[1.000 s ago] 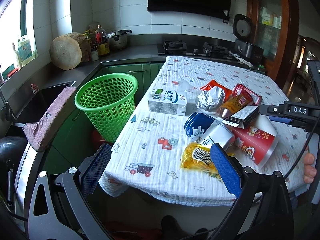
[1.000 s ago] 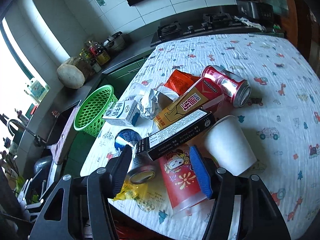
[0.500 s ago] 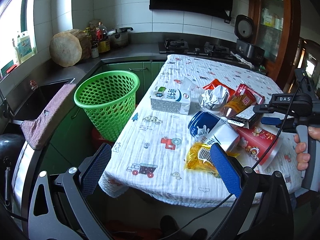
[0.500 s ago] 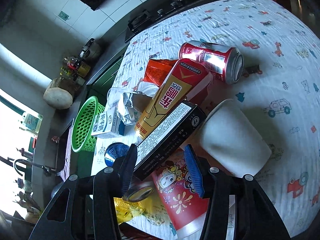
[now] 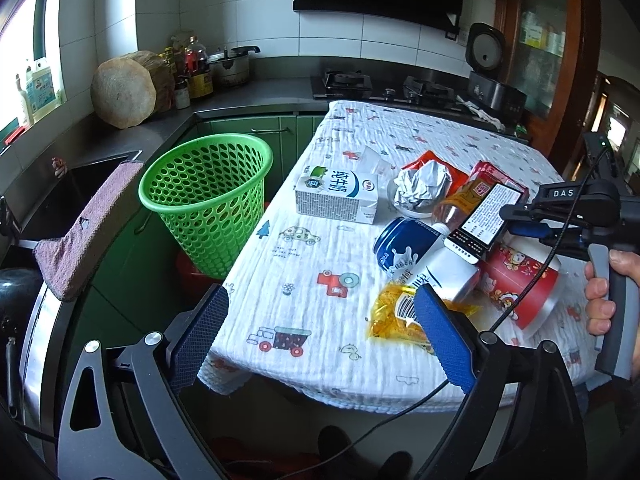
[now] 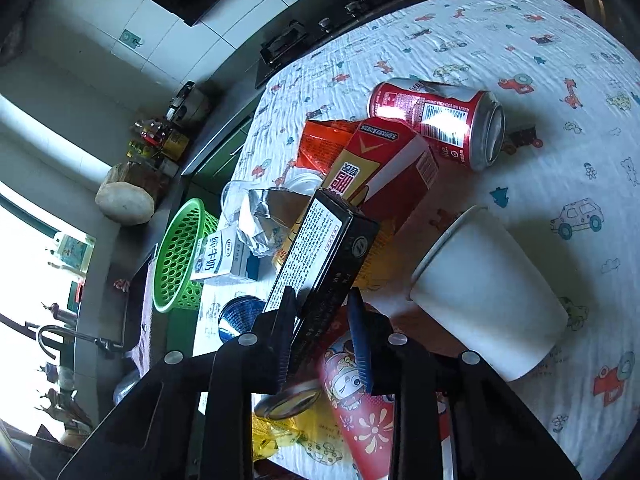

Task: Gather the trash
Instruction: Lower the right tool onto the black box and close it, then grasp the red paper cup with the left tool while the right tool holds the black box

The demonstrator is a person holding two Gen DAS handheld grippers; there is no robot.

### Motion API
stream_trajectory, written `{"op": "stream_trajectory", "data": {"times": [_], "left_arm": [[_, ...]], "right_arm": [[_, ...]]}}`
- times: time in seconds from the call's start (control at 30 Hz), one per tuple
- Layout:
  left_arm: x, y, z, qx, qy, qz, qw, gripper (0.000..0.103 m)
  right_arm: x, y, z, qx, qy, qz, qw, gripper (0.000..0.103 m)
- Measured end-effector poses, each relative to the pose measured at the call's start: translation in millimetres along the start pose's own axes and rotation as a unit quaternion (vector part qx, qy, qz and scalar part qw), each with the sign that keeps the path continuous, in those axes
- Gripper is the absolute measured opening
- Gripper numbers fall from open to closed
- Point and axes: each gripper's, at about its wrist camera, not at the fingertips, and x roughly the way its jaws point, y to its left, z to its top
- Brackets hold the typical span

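Right tongs (image 6: 322, 328) clamping black box (image 6: 320, 240), red cup (image 6: 360, 412) beneath — white cup (image 6: 488, 292) beside

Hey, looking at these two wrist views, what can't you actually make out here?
- Inside of the green perforated plastic basket: left wrist view, its own wall hides the bottom.
- Lower end of the long black printed box: right wrist view, the right claw covers it.
- Yellow crinkled plastic wrapper: left wrist view, partly behind the left claw.

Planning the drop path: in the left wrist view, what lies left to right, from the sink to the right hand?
Pink towel → green basket → milk carton → foil ball → black box → right hand.
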Motion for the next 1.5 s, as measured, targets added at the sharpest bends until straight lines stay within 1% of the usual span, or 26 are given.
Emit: {"op": "stream_trajectory", "data": {"times": [0.07, 0.2, 0.3, 0.37, 0.6, 0.7, 0.8, 0.9, 1.0, 1.07, 1.17, 1.33, 1.43, 1.5], "left_arm": [[1, -5, 1, 0.005, 0.002, -0.003, 1.0000, 0.091], [3, -12, 5, -0.003, 0.015, -0.030, 0.9994, 0.089], [4, -23, 7, -0.008, 0.025, -0.052, 0.9983, 0.089], [4, -33, 9, -0.006, 0.026, -0.061, 0.9978, 0.089], [3, -68, 13, 0.000, 0.038, -0.102, 0.9940, 0.088], [9, -84, 17, -0.002, 0.052, -0.119, 0.9915, 0.088], [17, -102, 21, 0.000, 0.069, -0.128, 0.9893, 0.088], [26, -119, 23, 0.001, 0.086, -0.133, 0.9875, 0.088], [39, -132, 25, -0.017, 0.115, -0.146, 0.9825, 0.088], [50, -138, 25, -0.034, 0.134, -0.146, 0.9796, 0.088], [73, -144, 24, -0.070, 0.173, -0.158, 0.9697, 0.089], [99, -156, 21, -0.094, 0.206, -0.149, 0.9626, 0.089], [110, -162, 19, -0.101, 0.219, -0.136, 0.9611, 0.089], [116, -165, 19, -0.104, 0.228, -0.134, 0.9588, 0.089]], "right_arm": [[-11, 2, -3, -0.009, -0.009, 0.011, 1.000, 0.022], [-35, 4, -7, -0.021, -0.025, 0.038, 0.999, 0.019], [-58, 6, -12, -0.042, -0.048, 0.031, 0.997, 0.018], [-70, 6, -15, -0.051, -0.060, 0.028, 0.997, 0.018], [-101, -9, -20, -0.055, -0.085, 0.034, 0.994, 0.018], [-116, -16, -27, -0.069, -0.102, 0.018, 0.992, 0.018], [-132, -27, -34, -0.077, -0.116, 0.005, 0.990, 0.018], [-144, -38, -44, -0.082, -0.125, -0.005, 0.989, 0.018], [-153, -47, -50, -0.085, -0.131, -0.013, 0.988, 0.018], [-157, -53, -53, -0.087, -0.133, -0.014, 0.987, 0.018], [-163, -59, -55, -0.089, -0.137, -0.020, 0.986, 0.018], [-165, -69, -53, -0.091, -0.136, -0.025, 0.986, 0.018], [-163, -73, -51, -0.092, -0.134, -0.027, 0.986, 0.018], [-162, -75, -49, -0.094, -0.133, -0.027, 0.986, 0.018]]}}
